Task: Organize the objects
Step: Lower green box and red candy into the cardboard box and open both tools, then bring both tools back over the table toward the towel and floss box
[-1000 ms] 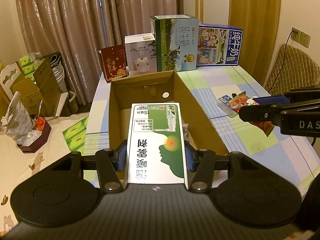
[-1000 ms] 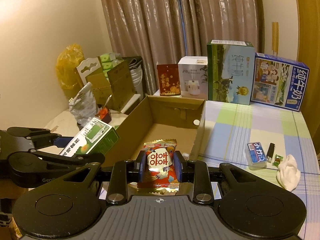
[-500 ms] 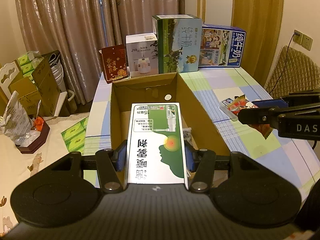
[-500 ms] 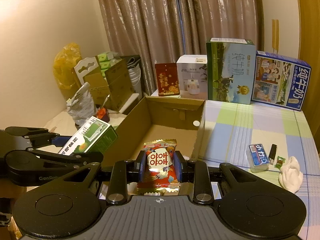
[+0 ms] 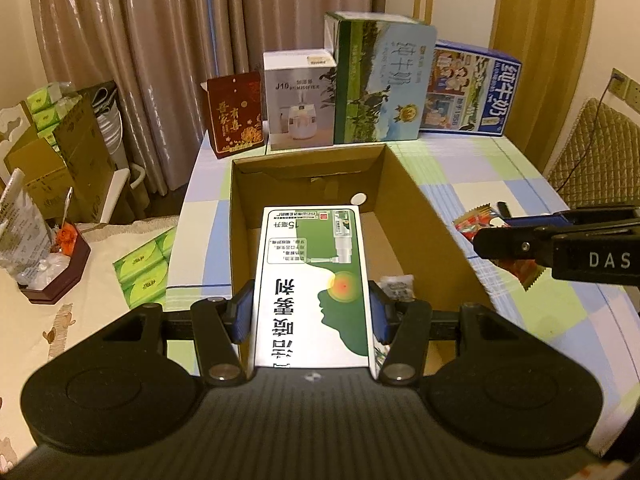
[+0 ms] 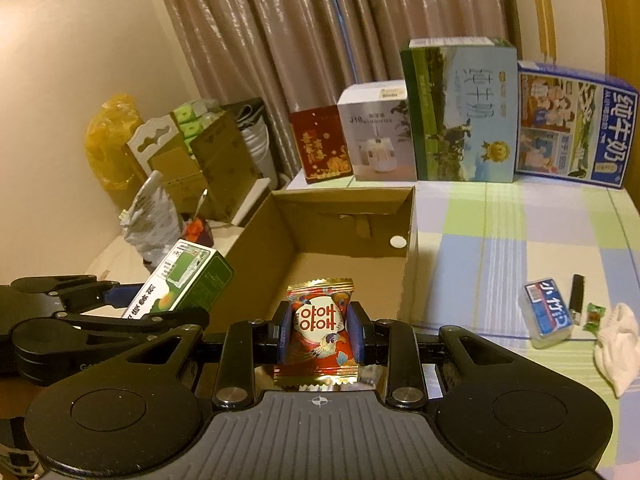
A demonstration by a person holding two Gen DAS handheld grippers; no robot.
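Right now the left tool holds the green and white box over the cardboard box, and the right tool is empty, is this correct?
Not quite. The right tool is not empty: the right wrist view shows it shut on a red snack packet. The left tool does hold the green and white box over the cardboard box.

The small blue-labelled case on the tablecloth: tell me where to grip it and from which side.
Grip the small blue-labelled case across its two long sides, coming down from above. It lies flat, label up, so only its thin edges offer opposing faces. Its left side is open; the black stick lies close on its right, so centre carefully.
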